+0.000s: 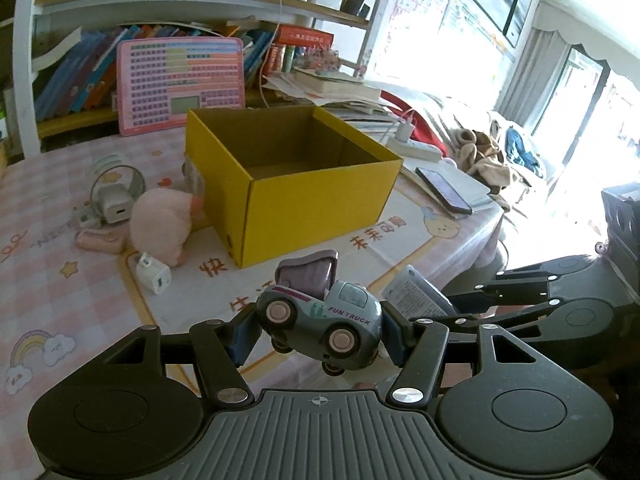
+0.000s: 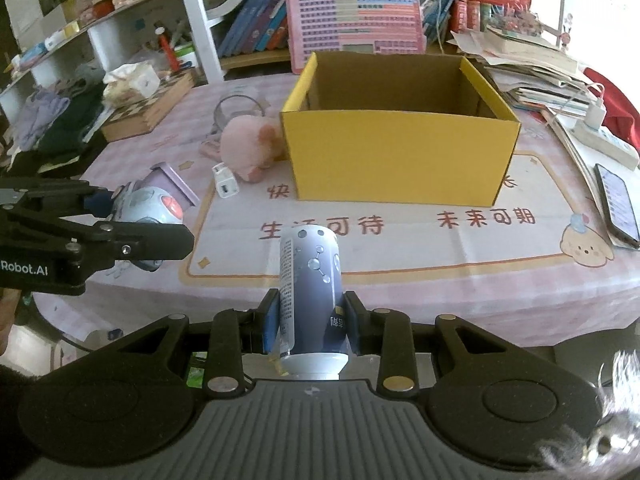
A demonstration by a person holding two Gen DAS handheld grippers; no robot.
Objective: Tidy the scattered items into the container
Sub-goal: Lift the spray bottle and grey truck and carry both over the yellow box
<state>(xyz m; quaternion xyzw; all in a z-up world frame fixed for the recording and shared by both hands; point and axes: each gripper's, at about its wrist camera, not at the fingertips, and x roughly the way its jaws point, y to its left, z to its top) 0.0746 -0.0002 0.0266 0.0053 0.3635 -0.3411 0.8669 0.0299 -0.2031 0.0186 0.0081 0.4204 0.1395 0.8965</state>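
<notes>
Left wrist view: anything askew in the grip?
Yes. The grey-blue toy truck with pink wheels sits tilted nose-down between the left gripper's pads, its purple tipper bed raised. The yellow cardboard box stands upright and open; nothing spilled.

R gripper (image 2: 311, 326) fingers clamp blue bottle (image 2: 310, 280), yellow box (image 2: 400, 156) ahead, L gripper (image 2: 120, 220) w/ toy truck (image 2: 148, 204)

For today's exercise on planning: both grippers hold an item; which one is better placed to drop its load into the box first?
Probably right. The right gripper, with the bottle, squarely faces the box. The left gripper, with the truck, sits off to one side.
</notes>
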